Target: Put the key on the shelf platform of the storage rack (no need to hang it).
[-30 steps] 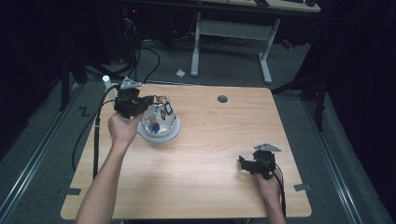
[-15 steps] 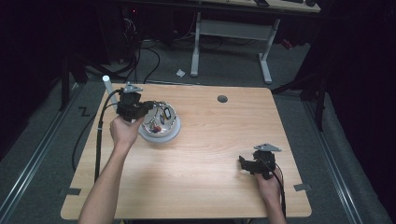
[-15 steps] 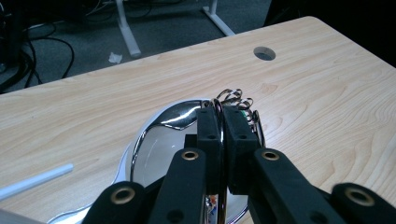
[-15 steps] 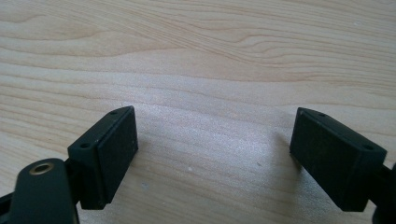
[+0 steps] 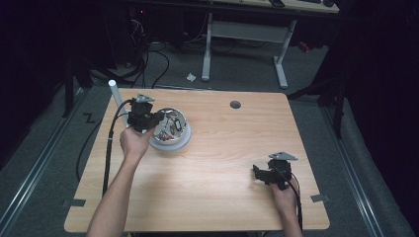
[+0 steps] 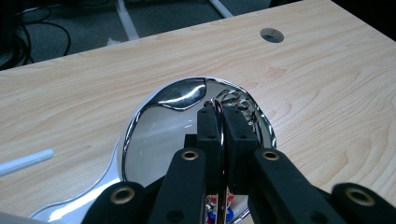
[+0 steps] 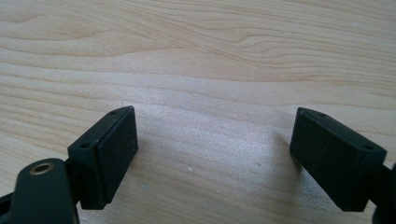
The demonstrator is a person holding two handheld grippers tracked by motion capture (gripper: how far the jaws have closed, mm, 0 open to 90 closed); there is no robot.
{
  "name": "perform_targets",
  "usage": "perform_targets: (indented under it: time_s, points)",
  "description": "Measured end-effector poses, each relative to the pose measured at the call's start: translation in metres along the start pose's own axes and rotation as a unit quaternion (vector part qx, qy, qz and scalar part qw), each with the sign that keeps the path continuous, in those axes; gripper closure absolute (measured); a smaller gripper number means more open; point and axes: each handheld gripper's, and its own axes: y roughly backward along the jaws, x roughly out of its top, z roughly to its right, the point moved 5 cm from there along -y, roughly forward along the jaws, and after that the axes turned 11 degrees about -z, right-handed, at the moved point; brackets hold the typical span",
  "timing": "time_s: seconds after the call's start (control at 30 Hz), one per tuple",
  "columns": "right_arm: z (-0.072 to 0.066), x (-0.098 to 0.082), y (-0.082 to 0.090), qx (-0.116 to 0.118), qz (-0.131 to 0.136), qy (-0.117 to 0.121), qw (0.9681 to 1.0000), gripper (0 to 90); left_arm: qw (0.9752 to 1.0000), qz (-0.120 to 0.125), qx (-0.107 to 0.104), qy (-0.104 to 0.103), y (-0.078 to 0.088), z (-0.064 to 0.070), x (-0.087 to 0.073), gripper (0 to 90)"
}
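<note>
**Left gripper lower on the bowl's rim, right gripper unmoved**

Compared with a second ago, the left gripper (image 5: 148,120) sits lower at the left of the high view, and the steel bowl (image 5: 184,139) it holds has shifted slightly with it. The right gripper (image 5: 262,174), at the lower right of that view, has not moved.

Nearest in the left gripper view, the two black jaws stand together, clamped on the bowl's thin rim (image 6: 221,140). Beyond them the bowl's polished wall (image 6: 159,135) reflects the room. In the high view, small mixed items lie in the bowl (image 5: 172,126), some coloured; what they are cannot be told.

In the right gripper view the jaws stand wide apart over the bare wooden table (image 7: 210,60), holding nothing.

Farther up the table are a white tube (image 5: 115,94) at the upper left edge and a round hole (image 5: 235,104).
</note>
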Motion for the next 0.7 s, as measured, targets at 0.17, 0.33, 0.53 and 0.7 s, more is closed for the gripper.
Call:
perform_targets:
  time_s: [0.17,0.33,0.53,0.7]
  points:
    - [0.000,0.000,0.000,0.000,0.000,0.000,1.0000,15.2,1.0000,-0.007,0.006,-0.005,-0.006,0.001,-0.001,86.1]
    - [0.000,0.000,0.000,0.000,0.000,0.000,1.0000,15.2,0.9997,-0.016,0.012,-0.011,-0.015,0.004,-0.001,86.0]
    - [0.000,0.000,0.000,0.000,0.000,0.000,1.0000,15.2,0.9996,-0.025,0.013,-0.011,-0.026,0.005,-0.002,86.3]
    - [0.000,0.000,0.000,0.000,0.000,0.000,1.0000,15.2,0.9992,-0.033,0.020,-0.012,-0.035,0.004,-0.004,86.3]
